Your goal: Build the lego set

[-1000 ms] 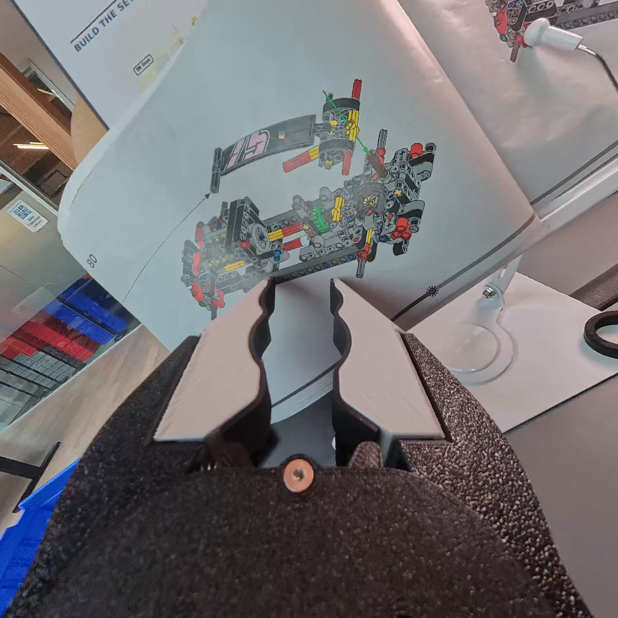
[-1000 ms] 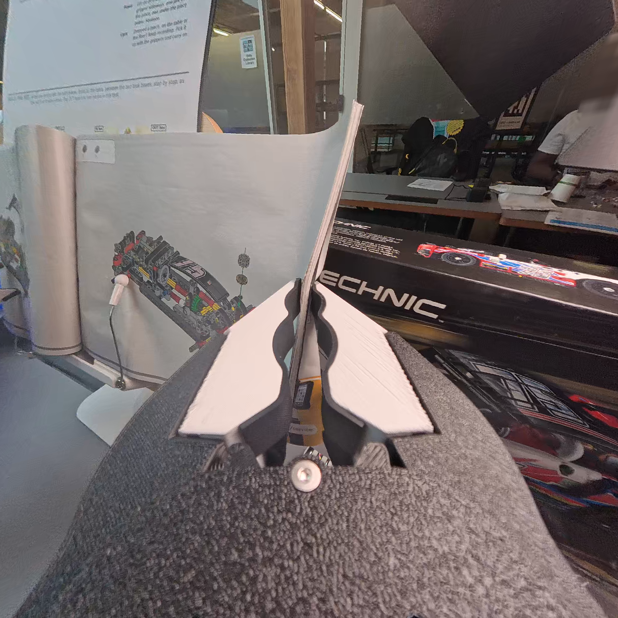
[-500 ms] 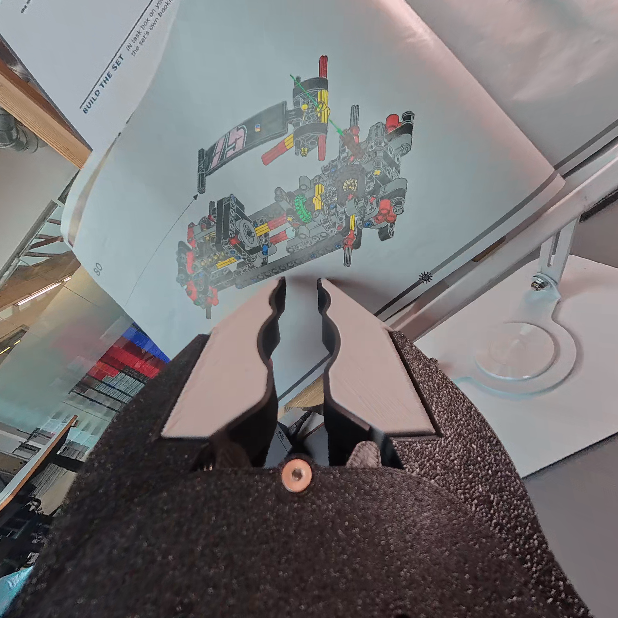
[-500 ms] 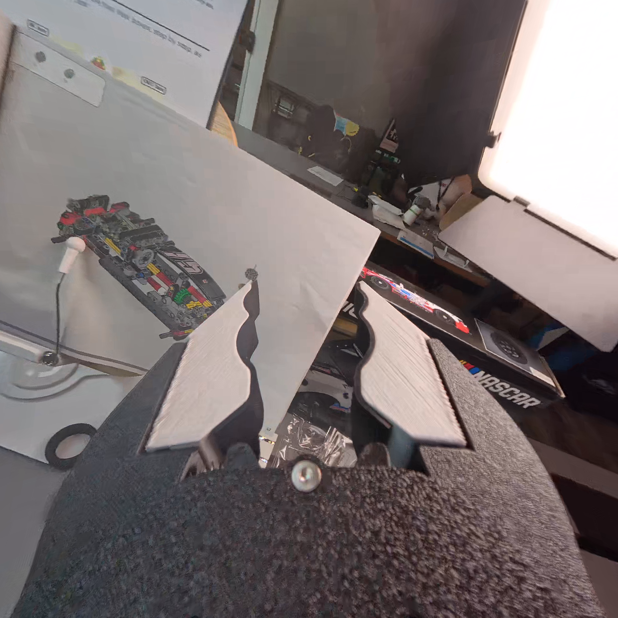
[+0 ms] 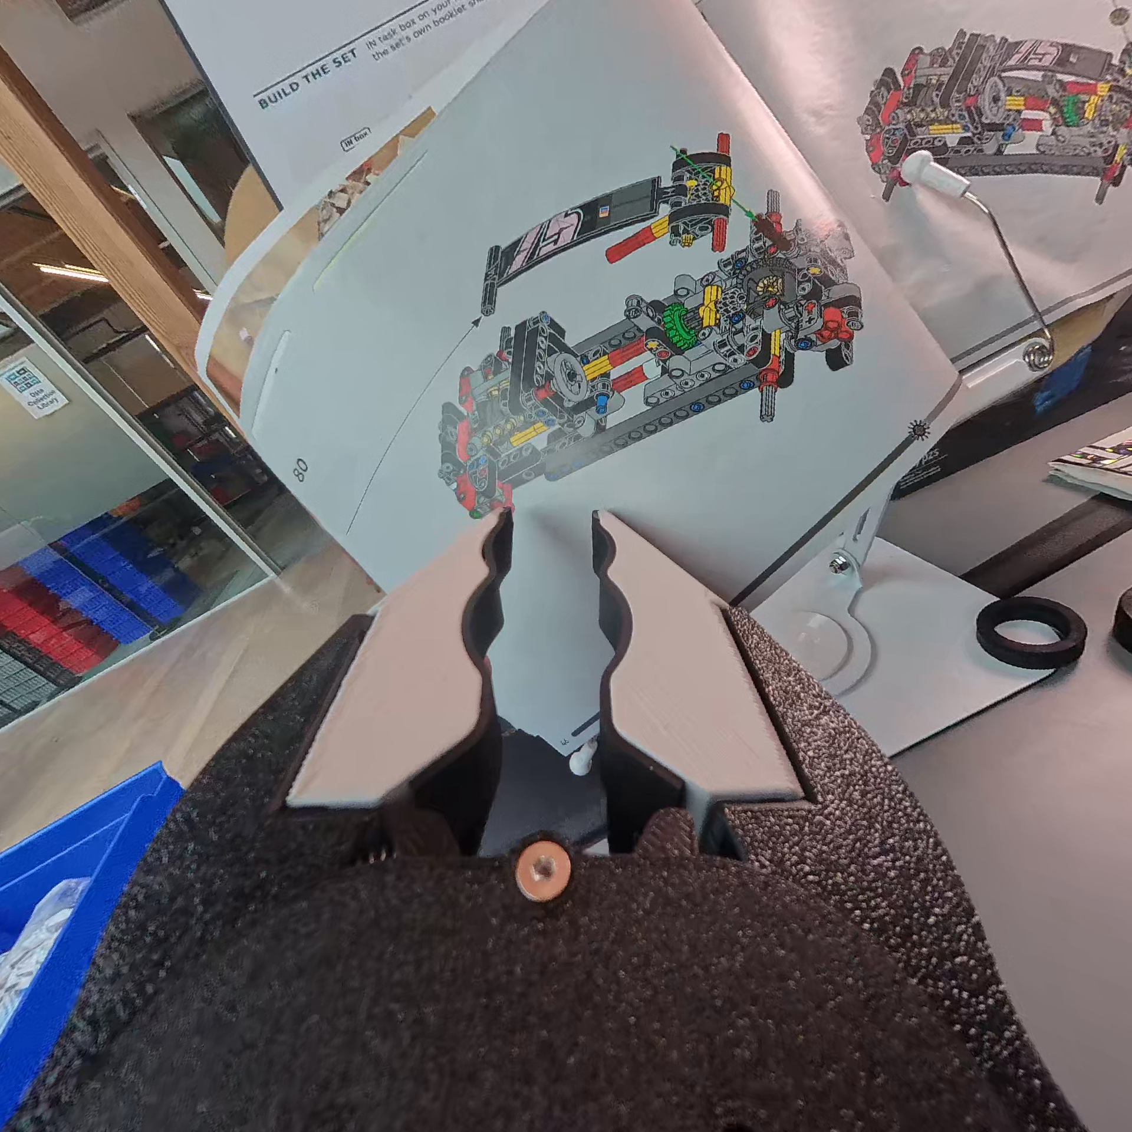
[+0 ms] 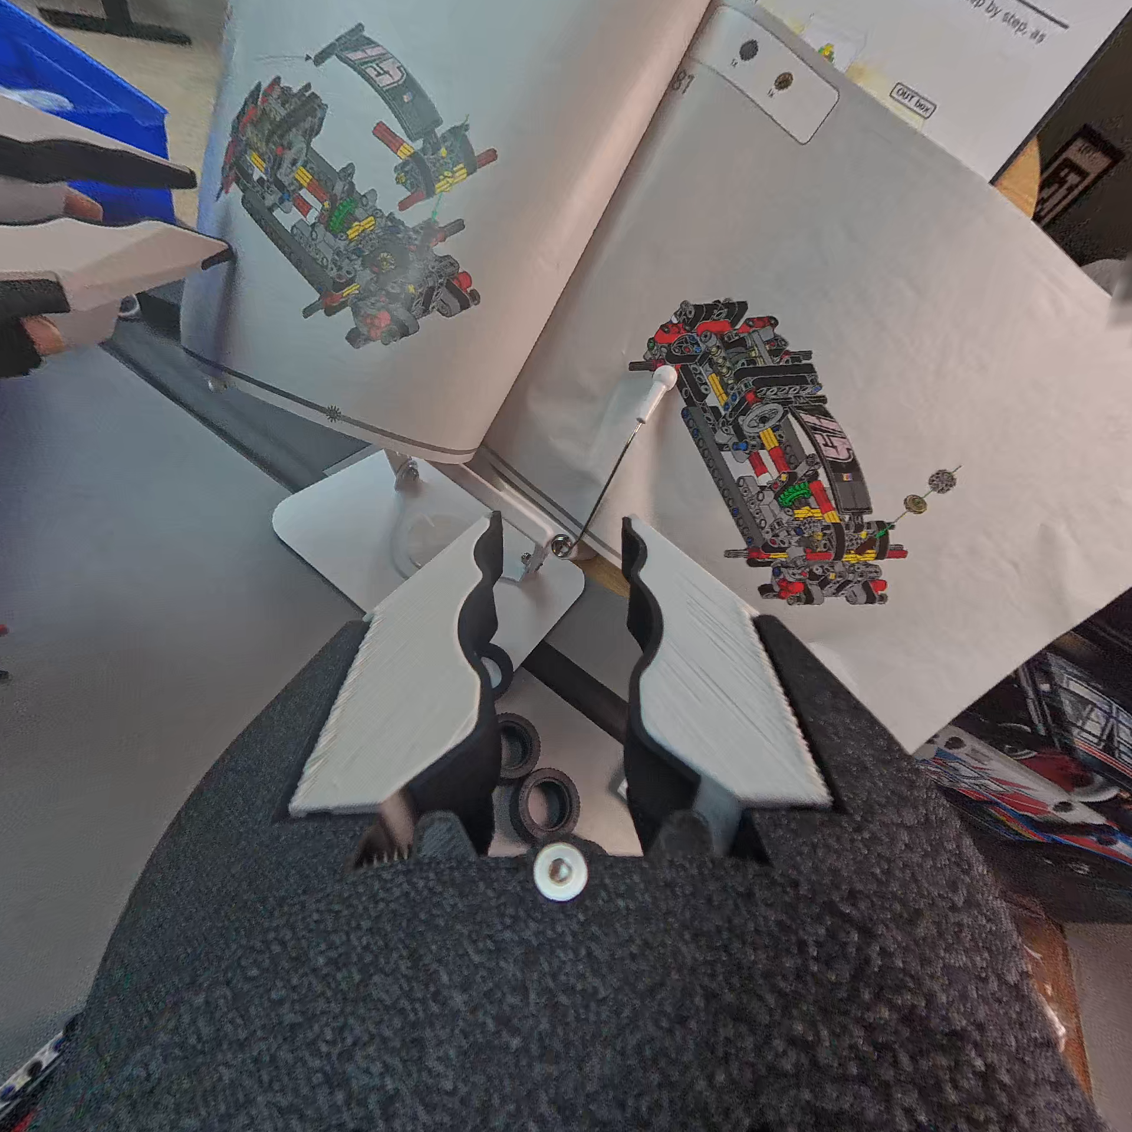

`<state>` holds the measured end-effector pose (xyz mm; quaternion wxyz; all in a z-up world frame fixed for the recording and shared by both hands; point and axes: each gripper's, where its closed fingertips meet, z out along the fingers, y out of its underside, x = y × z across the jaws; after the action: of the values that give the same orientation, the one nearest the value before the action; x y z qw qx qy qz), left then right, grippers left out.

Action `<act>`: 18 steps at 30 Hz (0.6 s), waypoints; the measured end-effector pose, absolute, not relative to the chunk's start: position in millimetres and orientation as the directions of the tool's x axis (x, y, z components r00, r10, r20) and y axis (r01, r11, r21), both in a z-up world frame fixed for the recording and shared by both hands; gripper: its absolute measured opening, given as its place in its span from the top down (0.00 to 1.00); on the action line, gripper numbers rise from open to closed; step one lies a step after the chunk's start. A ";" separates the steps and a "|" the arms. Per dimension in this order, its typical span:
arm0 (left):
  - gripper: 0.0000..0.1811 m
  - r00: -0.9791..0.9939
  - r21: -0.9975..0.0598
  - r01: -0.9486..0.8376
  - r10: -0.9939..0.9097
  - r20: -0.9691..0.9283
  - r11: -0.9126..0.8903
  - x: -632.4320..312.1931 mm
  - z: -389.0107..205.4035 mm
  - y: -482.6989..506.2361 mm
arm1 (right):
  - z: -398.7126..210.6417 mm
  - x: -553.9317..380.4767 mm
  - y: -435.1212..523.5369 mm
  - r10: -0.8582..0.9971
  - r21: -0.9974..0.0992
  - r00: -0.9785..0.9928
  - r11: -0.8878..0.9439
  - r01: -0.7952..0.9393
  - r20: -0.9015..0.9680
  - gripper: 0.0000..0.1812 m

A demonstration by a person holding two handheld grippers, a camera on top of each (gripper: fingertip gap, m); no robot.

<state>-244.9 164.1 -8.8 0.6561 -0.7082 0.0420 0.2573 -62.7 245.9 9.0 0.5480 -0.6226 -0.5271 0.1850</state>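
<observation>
Grey grippers (image 5: 551,520) (image 6: 560,527) agape before booklet (image 6: 796,257)

left gripper (image 5: 551,520) jaws apart, empty | instruction booklet (image 5: 612,392) ahead

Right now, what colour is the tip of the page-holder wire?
White, on a thin metal wire; the right wrist view shows it best.

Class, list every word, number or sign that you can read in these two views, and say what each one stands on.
I do not copy writing out; this is what bears it.
White poster: a heading and smaller lines, readable.
Instruction booklet: a page number on each open page, and a number on the drawn car.
Small sign on the glass wall: readable.
Black box: print too small to read.
</observation>
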 end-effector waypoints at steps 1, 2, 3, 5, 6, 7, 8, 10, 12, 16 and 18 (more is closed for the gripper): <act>0.86 0.873 -0.916 -0.379 0.277 -0.401 -0.131 -244.6 -10.6 162.1 | 2.8 -65.9 242.7 0.859 -0.882 0.379 0.157 0.444 0.344 0.80; 0.86 0.881 -0.924 -0.361 0.277 -0.383 -0.129 -244.4 -12.9 160.3 | -3.9 -70.6 239.1 0.865 -0.891 0.376 0.157 0.426 0.332 0.80; 0.86 0.890 -0.932 -0.341 0.278 -0.363 -0.124 -243.7 -14.6 158.2 | -11.5 -76.3 235.5 0.875 -0.901 0.369 0.150 0.407 0.313 0.80; 0.86 0.910 -0.950 -0.298 0.273 -0.313 -0.096 -239.3 -15.1 153.5 | -23.1 -89.5 230.6 0.891 -0.919 0.352 0.154 0.363 0.288 0.81; 0.87 0.922 -0.959 -0.272 0.264 -0.283 -0.076 -234.9 -14.1 151.3 | -25.5 -97.9 227.8 0.897 -0.927 0.339 0.167 0.336 0.284 0.82; 0.87 0.933 -0.966 -0.252 0.252 -0.258 -0.055 -229.6 -12.8 149.5 | -24.4 -107.3 224.5 0.900 -0.935 0.328 0.187 0.301 0.286 0.84; 0.88 0.940 -0.970 -0.239 0.243 -0.241 -0.039 -224.6 -11.2 147.9 | -20.8 -117.1 220.9 0.902 -0.940 0.318 0.211 0.268 0.293 0.87; 0.90 0.946 -0.972 -0.234 0.228 -0.231 -0.016 -215.5 -8.8 145.8 | -11.3 -136.9 216.6 0.904 -0.949 0.315 0.225 0.222 0.288 0.93; 0.92 0.948 -0.973 -0.227 0.223 -0.227 -0.027 -212.7 -12.2 145.3 | -15.3 -156.2 222.8 0.900 -0.936 0.323 0.200 0.290 0.292 0.95; 0.92 0.979 -0.998 0.062 0.196 0.054 -0.032 -216.0 -31.8 141.3 | -22.8 -185.6 235.7 0.839 -0.869 0.339 0.273 0.414 0.425 1.00; 0.88 0.937 -0.944 0.330 0.131 0.325 -0.014 -206.7 -47.3 141.3 | -26.3 -193.3 240.3 0.820 -0.839 0.337 0.284 0.463 0.463 1.00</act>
<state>-206.7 141.3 -47.3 0.6830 -0.7084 -0.1625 -0.0729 -193.3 240.3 -26.3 0.5782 -0.5782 -0.5547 0.1540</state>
